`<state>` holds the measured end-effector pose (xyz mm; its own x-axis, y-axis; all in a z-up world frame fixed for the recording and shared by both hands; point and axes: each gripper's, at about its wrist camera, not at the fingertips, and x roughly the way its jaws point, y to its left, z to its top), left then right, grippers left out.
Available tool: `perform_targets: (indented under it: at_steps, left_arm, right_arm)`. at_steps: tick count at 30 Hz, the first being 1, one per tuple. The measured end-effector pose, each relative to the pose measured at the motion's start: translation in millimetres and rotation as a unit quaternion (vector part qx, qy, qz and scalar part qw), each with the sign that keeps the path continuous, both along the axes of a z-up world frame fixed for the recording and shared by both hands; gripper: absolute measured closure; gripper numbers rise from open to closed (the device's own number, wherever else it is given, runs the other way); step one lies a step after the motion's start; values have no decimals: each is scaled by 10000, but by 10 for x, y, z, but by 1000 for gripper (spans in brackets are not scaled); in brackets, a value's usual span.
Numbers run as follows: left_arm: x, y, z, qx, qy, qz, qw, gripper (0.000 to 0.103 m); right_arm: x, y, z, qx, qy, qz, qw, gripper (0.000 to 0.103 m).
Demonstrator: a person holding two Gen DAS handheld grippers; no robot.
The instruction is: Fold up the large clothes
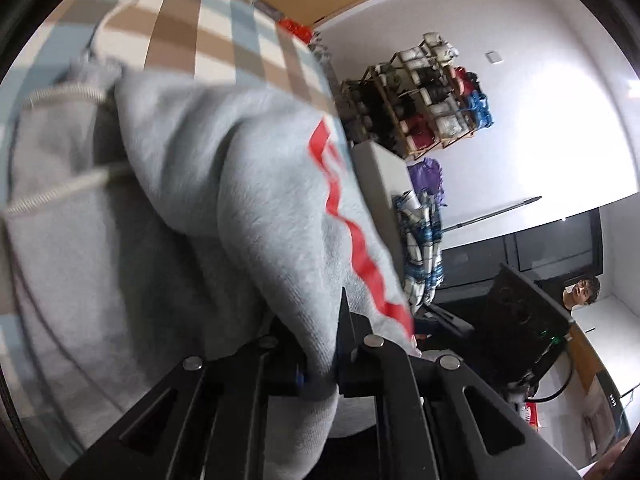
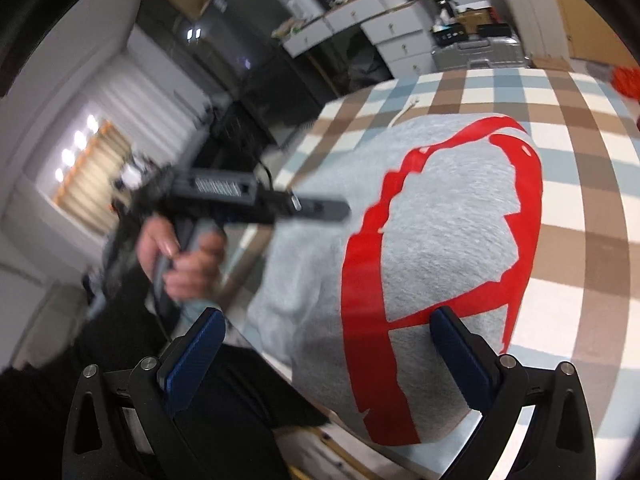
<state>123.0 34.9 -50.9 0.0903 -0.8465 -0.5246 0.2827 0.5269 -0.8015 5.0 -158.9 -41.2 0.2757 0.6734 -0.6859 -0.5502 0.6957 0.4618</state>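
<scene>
A: What sits to the far left of the left gripper (image 1: 320, 376)?

B: A checked cloth (image 1: 188, 36) in brown, pale blue and cream covers the surface ahead and to its left. Further right stands a white wall, with a wooden rack (image 1: 424, 96) of rolled bundles against it. Below that hangs a purple cloth (image 1: 430, 176), then a blue plaid one (image 1: 420, 240). At the far right a person (image 1: 580, 290) looks on, beside a black device with a green light.

A: And the garment?

B: A grey sweatshirt (image 1: 224, 200) with red print fills the space straight ahead of that gripper. A thick fold runs down between its black fingers, which are clamped tight on the fabric. A drawcord with a coiled end lies on the grey cloth to its left.

A: Now the other camera.

B: Left of the right gripper (image 2: 326, 354) there is a bright window and a hand (image 2: 180, 256) holding the other tool, which is blurred. Dark units come next, then white drawers (image 2: 396, 36) and a silver suitcase (image 2: 478, 54) further right.

A: Where is the sweatshirt there?

B: The sweatshirt (image 2: 440, 220) lies on the same checked cloth (image 2: 580, 200) just ahead of this gripper, its near hem between and slightly right of the blue pads (image 2: 196, 356). The jaws stand wide apart, holding nothing. The right pad overlaps the grey hem in view; I cannot tell whether it touches.
</scene>
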Motion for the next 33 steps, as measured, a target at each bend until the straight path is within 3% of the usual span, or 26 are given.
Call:
perform_targets:
  at_steps: [4,9,13,17,19,22,25,27,33]
  left_arm:
    - [64,149,414,97,-325,1,9994,98]
    - [-14,167,669,693,-634,-252,9953,98]
    - [-6,409,245,903,-380,-95,9951,98]
    - [38,736,-463,701,302,142,9970,98]
    - [38,799,-676,484,536,226,9971,97]
    - [49,863,-729,353,626,416,9965,83]
    - [-17,989,-676,133,830,599,9947,58]
    - [-167,1025,-609,-63,731,554,9958,21]
    - [-499,713,-710,-8,706,-42,9975,18]
  right_arm:
    - [37,300,59,-496,253,702,9960,0]
    - [49,821,40,-1258,672,1505,9783,0]
    - [33,1086,-82,-1719,695,1709,9677,0]
    - [99,1161,-154,-1457,992,1877,9663,0]
    - [156,1200,-181,-1308,1315,1998,9621,0]
    - [294,1211,-205,-1254,1737,1950,9571,0]
    - [361,1187,-223,-1265,2013,1906,9525,0]
    - [339,1186,-199,-1272,2041,1834,9532,0]
    - [322,1036,-182,-918,1955,1605,9631,0]
